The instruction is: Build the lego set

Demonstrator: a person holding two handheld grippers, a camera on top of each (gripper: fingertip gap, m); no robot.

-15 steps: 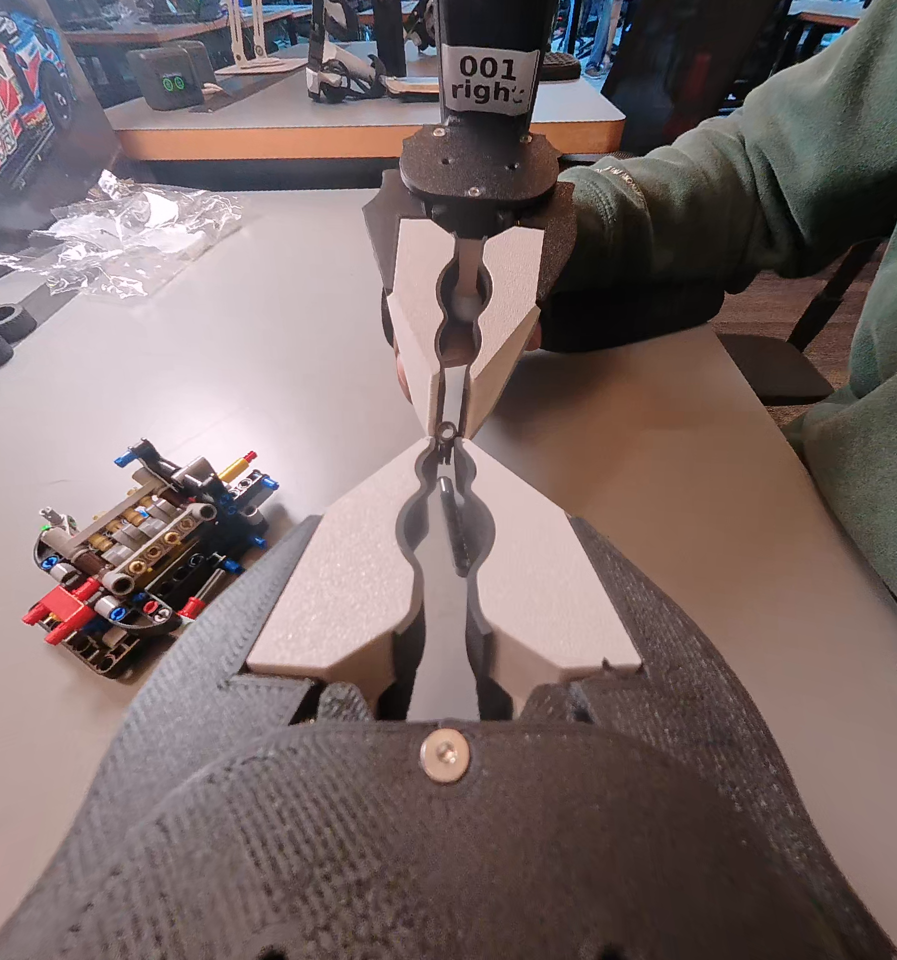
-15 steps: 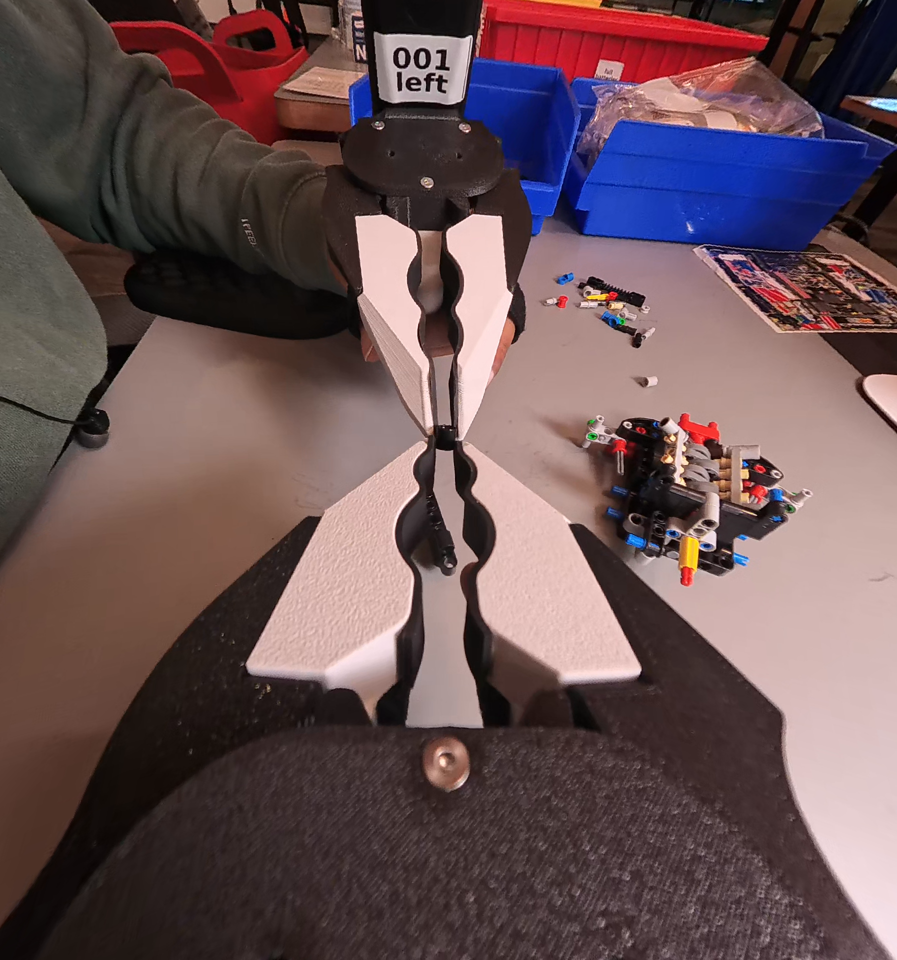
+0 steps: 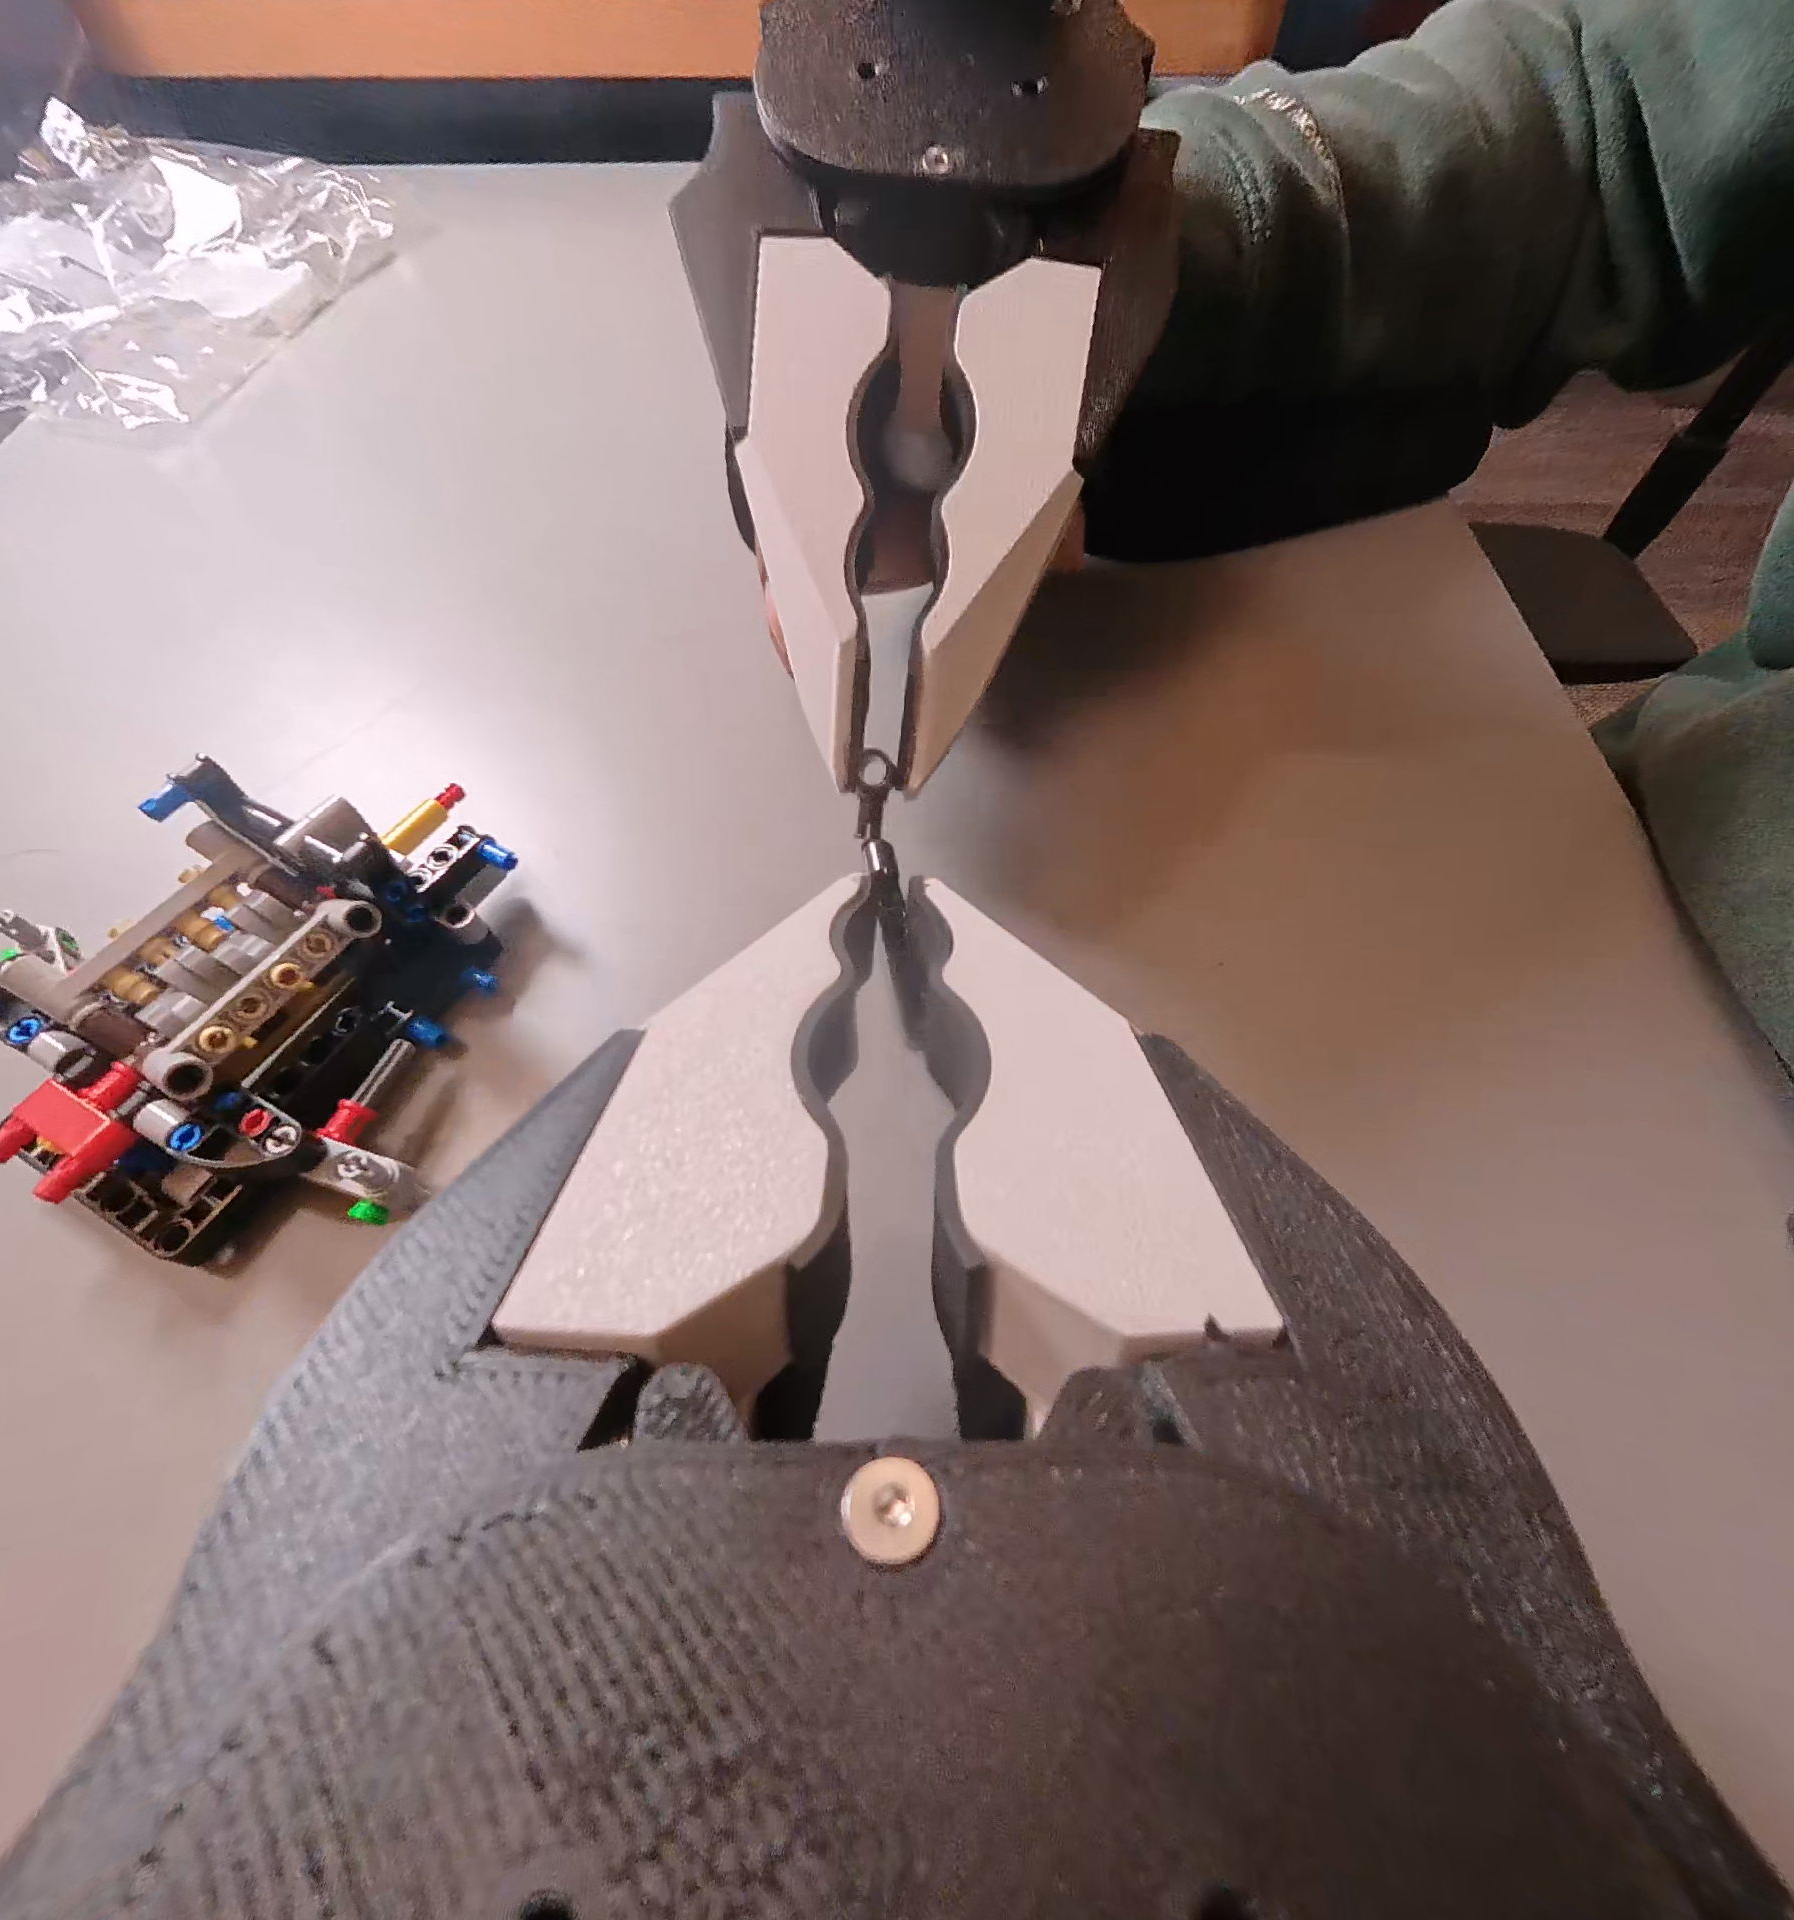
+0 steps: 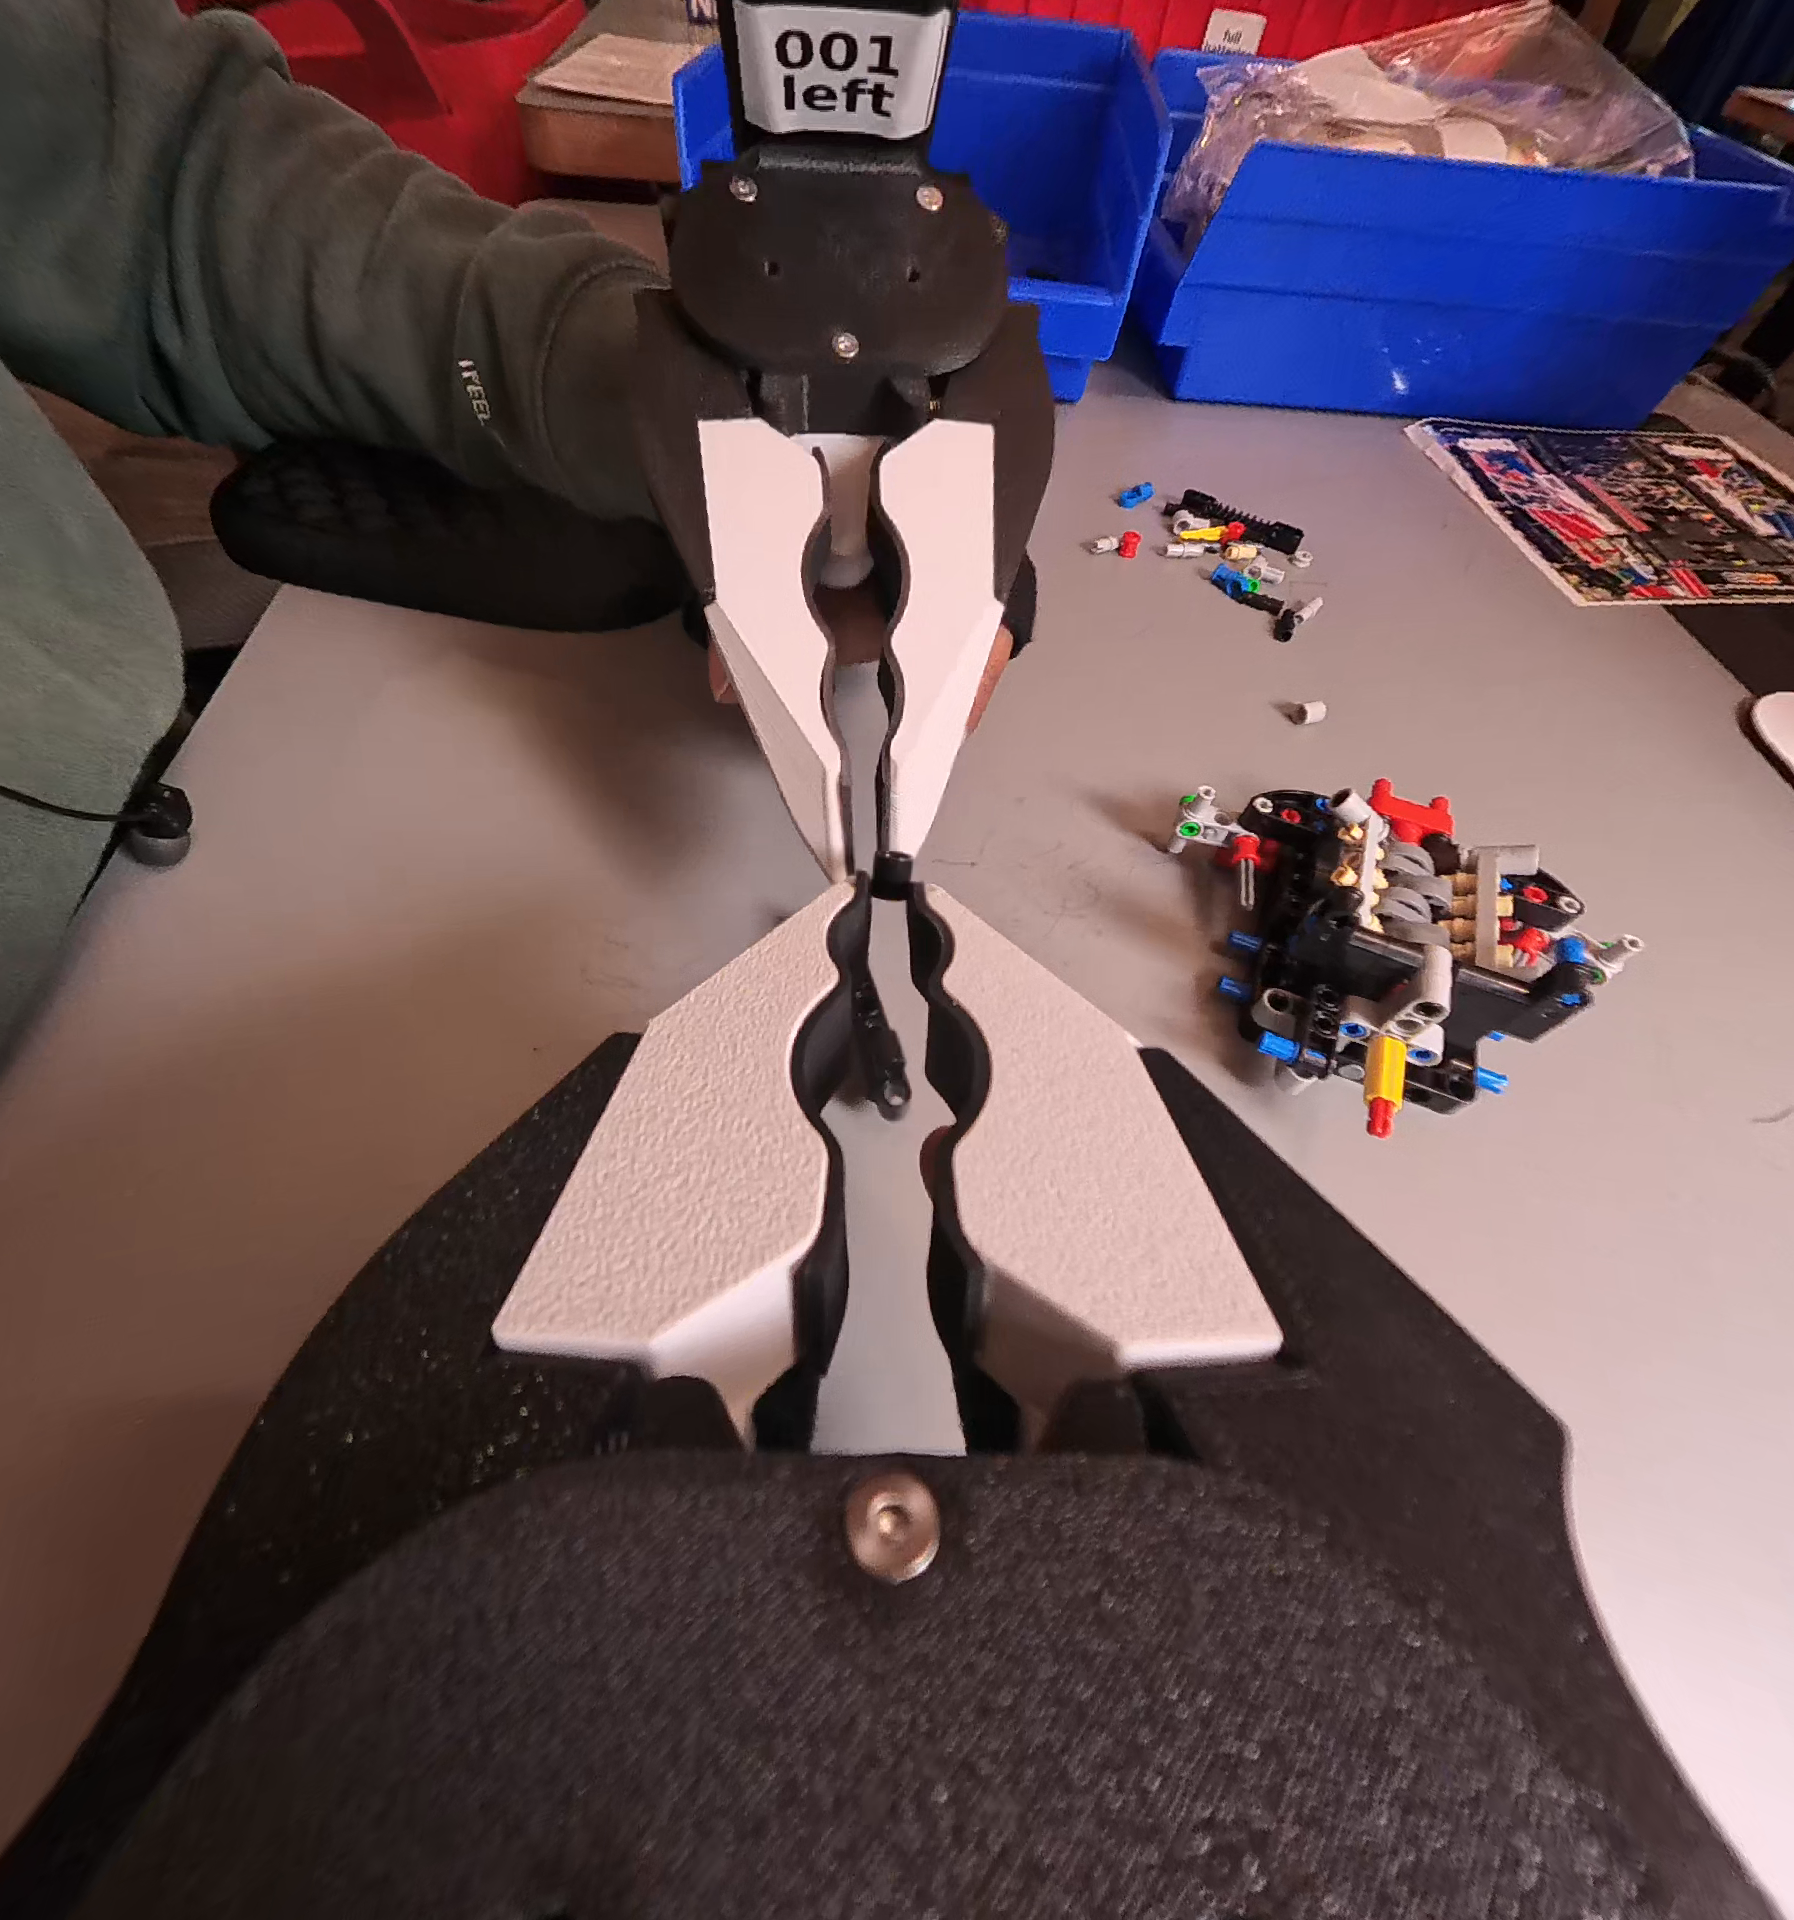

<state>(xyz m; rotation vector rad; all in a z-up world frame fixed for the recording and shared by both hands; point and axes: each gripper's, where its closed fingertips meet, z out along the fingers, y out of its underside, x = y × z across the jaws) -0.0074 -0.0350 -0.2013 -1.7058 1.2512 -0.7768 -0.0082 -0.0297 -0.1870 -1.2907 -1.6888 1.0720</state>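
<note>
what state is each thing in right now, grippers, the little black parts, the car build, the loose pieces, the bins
left gripper: shut on black axle
right gripper: shut on black link piece
black axle: held off the table, tip meeting the link piece
black link piece: held off the table
partly built model: resting on the table, untouched
loose pieces: scattered, unused
blue bins: open-topped, one holding a plastic bag
</note>
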